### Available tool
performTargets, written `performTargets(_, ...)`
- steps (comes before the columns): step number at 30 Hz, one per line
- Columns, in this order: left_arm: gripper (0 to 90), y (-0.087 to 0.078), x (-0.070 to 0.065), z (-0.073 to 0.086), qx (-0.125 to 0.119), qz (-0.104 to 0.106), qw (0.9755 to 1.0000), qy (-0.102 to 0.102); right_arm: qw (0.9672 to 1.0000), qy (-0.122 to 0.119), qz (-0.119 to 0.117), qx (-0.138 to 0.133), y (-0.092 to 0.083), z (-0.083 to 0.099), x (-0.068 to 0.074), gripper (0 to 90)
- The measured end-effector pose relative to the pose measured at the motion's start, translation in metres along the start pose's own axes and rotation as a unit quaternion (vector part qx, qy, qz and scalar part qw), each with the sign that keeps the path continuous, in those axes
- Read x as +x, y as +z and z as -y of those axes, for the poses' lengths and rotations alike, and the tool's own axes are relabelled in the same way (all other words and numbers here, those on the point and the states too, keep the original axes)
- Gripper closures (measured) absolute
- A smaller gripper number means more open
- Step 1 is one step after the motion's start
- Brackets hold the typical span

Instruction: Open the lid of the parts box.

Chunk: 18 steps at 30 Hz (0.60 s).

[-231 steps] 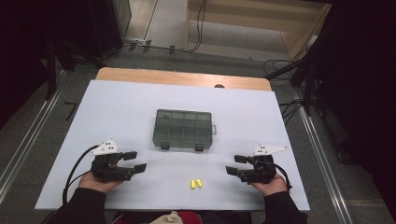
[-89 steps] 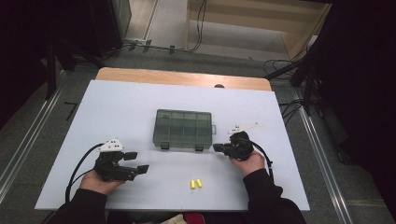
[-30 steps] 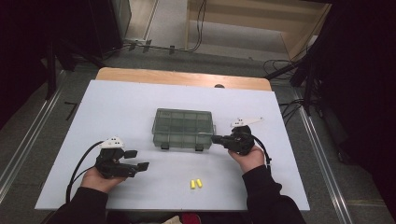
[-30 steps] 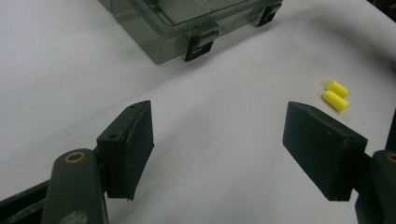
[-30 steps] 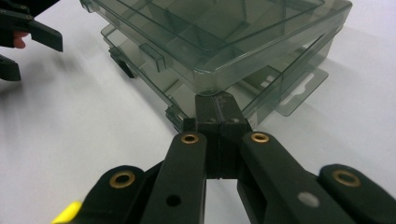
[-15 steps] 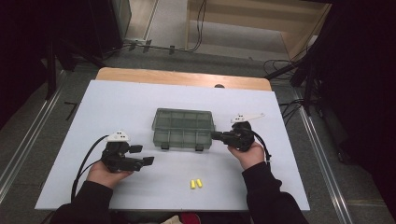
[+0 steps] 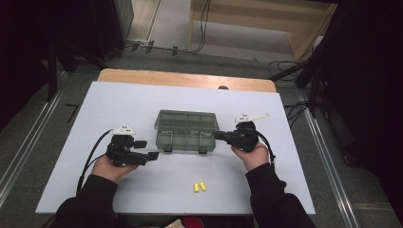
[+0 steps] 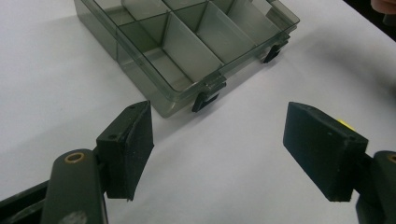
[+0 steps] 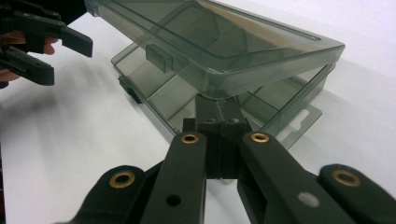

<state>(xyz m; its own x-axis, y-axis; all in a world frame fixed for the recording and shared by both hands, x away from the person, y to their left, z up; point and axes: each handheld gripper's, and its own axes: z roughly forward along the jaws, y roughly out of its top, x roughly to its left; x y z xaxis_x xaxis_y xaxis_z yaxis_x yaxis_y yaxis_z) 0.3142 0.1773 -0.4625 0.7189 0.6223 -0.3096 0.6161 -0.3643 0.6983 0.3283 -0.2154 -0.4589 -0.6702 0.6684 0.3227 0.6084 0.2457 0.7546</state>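
Left gripper (image 7: pixel 153 155) now nearer the box (image 7: pixel 186 131), jaws wide apart; right gripper (image 9: pixel 218 122), jaws closed, under its raised lid (image 9: pixel 219 42).

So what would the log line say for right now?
right gripper: shut, tips under raised lid | compartment box: partly open | left gripper: open, empty, beside box | yellow pieces: on table

overhead forward view, two close gripper views, shared box (image 7: pixel 186 131)

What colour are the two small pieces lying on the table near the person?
Yellow; best seen in the high view.
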Motion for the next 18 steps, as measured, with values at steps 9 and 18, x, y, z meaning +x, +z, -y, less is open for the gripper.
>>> performTargets(9,24.5,0.005,0.002,-0.006,0.008,-0.007,0.9999,0.0,1.0,-0.001,0.0,-0.003,0.0,-0.005,0.003,87.4)
performTargets(18,24.6,0.006,0.007,-0.023,0.008,-0.02,0.9998,0.002,1.0,-0.006,-0.003,-0.004,0.002,-0.013,0.004,87.4)
